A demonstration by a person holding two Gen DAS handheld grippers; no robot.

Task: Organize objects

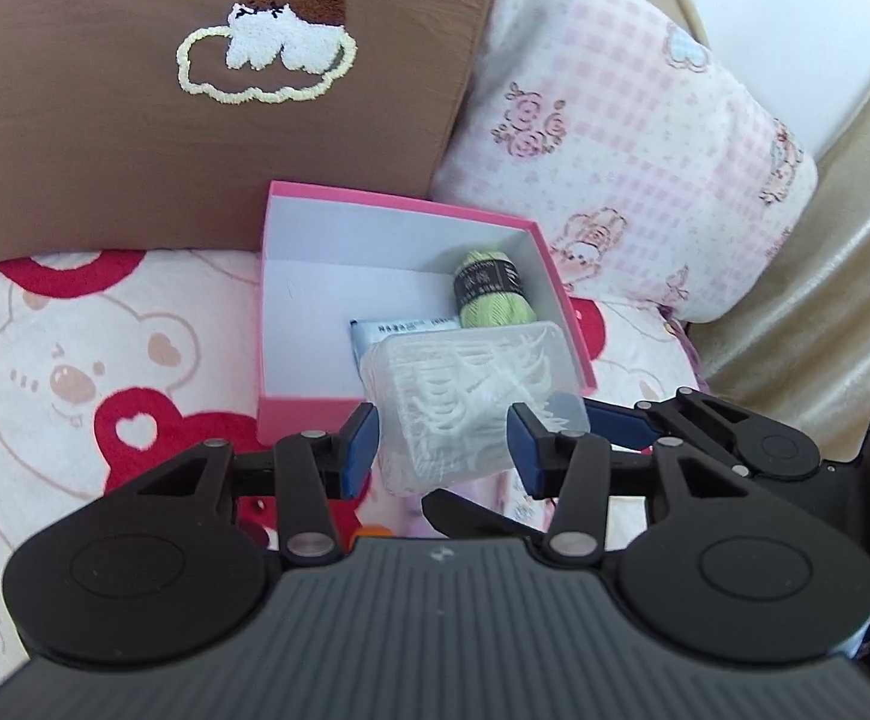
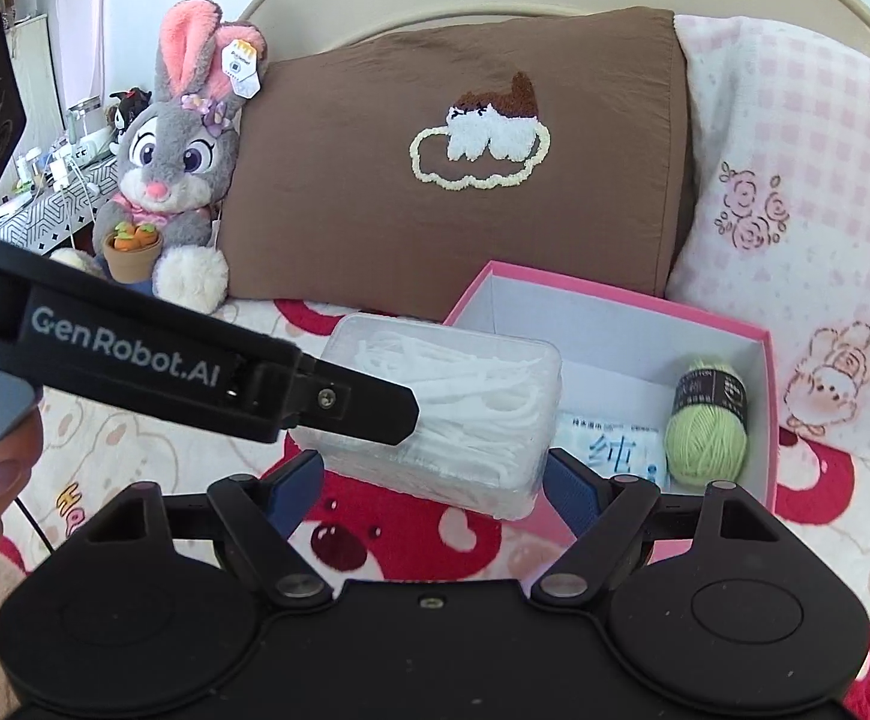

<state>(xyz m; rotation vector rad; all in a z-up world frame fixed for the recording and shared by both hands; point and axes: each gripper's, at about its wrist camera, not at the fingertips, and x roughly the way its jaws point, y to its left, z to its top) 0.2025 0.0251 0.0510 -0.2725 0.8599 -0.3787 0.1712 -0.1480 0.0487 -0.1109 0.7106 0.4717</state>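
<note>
A clear plastic box of white floss picks (image 1: pixel 465 402) sits between the blue pads of my left gripper (image 1: pixel 444 450), which is shut on it and holds it above the bedspread at the near edge of the pink box (image 1: pixel 291 414). The pink box holds a green yarn ball (image 1: pixel 492 294) and a blue-white tissue pack (image 1: pixel 375 327). In the right wrist view the floss box (image 2: pixel 465 414) hangs in front of my right gripper (image 2: pixel 435 480), whose fingers stand open on either side without touching it. The pink box (image 2: pixel 759 408), yarn (image 2: pixel 705 426) and tissue pack (image 2: pixel 609 447) lie to the right.
A brown pillow (image 2: pixel 375 180) and a pink checked pillow (image 2: pixel 795 210) lean behind the box. A grey bunny plush (image 2: pixel 177 168) sits at the left. The bear-print bedspread (image 1: pixel 75 372) lies underneath. A cluttered side table (image 2: pixel 51 180) stands far left.
</note>
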